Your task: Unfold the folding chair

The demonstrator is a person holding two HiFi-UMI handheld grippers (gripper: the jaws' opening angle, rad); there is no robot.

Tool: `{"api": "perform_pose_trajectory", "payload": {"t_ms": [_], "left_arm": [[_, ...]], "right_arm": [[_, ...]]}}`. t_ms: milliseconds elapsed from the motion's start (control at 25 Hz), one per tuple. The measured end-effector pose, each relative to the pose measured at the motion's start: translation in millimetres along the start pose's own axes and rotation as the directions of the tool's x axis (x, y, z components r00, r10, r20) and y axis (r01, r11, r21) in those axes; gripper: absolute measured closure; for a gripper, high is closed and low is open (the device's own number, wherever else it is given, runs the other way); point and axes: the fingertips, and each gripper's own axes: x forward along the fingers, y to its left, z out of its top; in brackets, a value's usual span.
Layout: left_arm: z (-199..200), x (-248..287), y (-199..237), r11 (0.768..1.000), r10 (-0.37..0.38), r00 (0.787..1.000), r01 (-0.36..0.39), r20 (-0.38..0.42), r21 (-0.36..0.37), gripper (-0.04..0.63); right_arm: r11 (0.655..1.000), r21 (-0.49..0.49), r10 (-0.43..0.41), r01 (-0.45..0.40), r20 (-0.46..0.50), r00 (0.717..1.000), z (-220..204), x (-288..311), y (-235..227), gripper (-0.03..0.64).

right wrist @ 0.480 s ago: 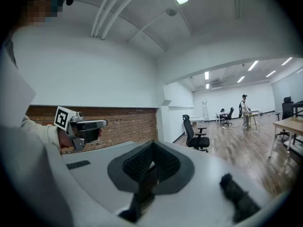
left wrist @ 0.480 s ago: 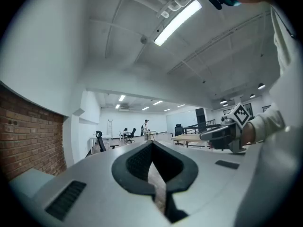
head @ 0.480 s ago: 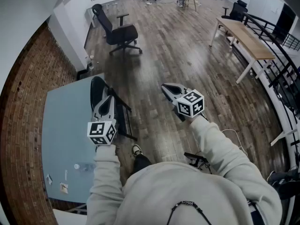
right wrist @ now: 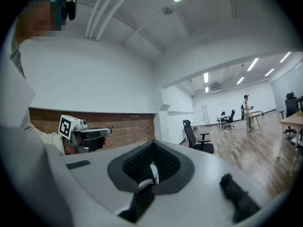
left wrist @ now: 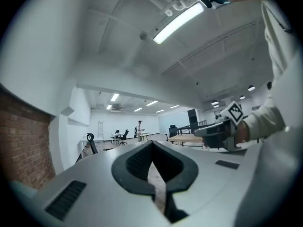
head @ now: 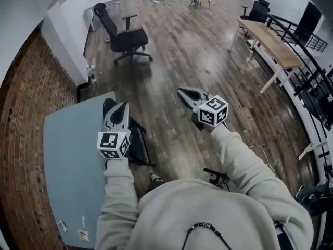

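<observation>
Both grippers shut on nothing, held out level; folding chair folded beside the table.
Only the head view shows the folding chair point(head: 136, 142): black, folded flat, at the right edge of the blue-grey table point(head: 67, 155), partly under the left gripper point(head: 123, 105); contact can't be told. Right gripper point(head: 181, 91) is well apart, over wood floor. Gripper views look across the room: left one catches the right gripper's marker cube, right one catches the left gripper vs. the brick wall point(right wrist: 128, 124), plus an office chair point(right wrist: 196, 137) and a distant person point(right wrist: 246, 109). Both forearms stretched fwd, approx. parallel.
</observation>
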Motion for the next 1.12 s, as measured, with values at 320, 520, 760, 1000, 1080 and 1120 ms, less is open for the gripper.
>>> {"api": "perform_pose_trajectory", "payload": {"t_ms": [320,520,760,1000,1080,1120], "left_arm": [[-9.4,46.5,34.6,0.985,-0.144,0.987,0.149,0.065,-0.083,0.591],[2.5,72.0,45.5,0.991,-0.086,0.991,0.096,0.105,-0.093,0.591],[-8.4,89.4,59.0,0.995,-0.051,0.996,0.058,0.079,-0.081,0.591],[-84.7,69.7,110.8,0.986,0.061,0.991,-0.079,-0.12,-0.146,0.589],[-113.2,59.5,135.1,0.979,0.119,0.972,-0.149,-0.203,-0.14,0.568],[-132.3,51.2,146.2,0.973,0.155,0.952,-0.193,-0.263,-0.123,0.526]], "right_arm": [[0.999,-0.017,-0.05,0.05,-0.04,0.998,-1.6,45.9,-43.4,0.609],[0.997,-0.031,-0.065,0.065,-0.016,0.998,19.0,54.8,-80.4,0.609],[0.999,-0.011,-0.044,0.044,-0.027,0.999,14.0,78.4,-105.6,0.609],[0.997,0.062,0.051,-0.037,-0.251,0.967,-74.4,133.5,-96.4,0.607],[0.991,0.119,0.094,-0.062,-0.294,0.951,-102.4,161.0,-88.2,0.607],[0.986,0.151,0.12,-0.074,-0.324,0.938,-122.2,173.9,-80.5,0.606]]}}
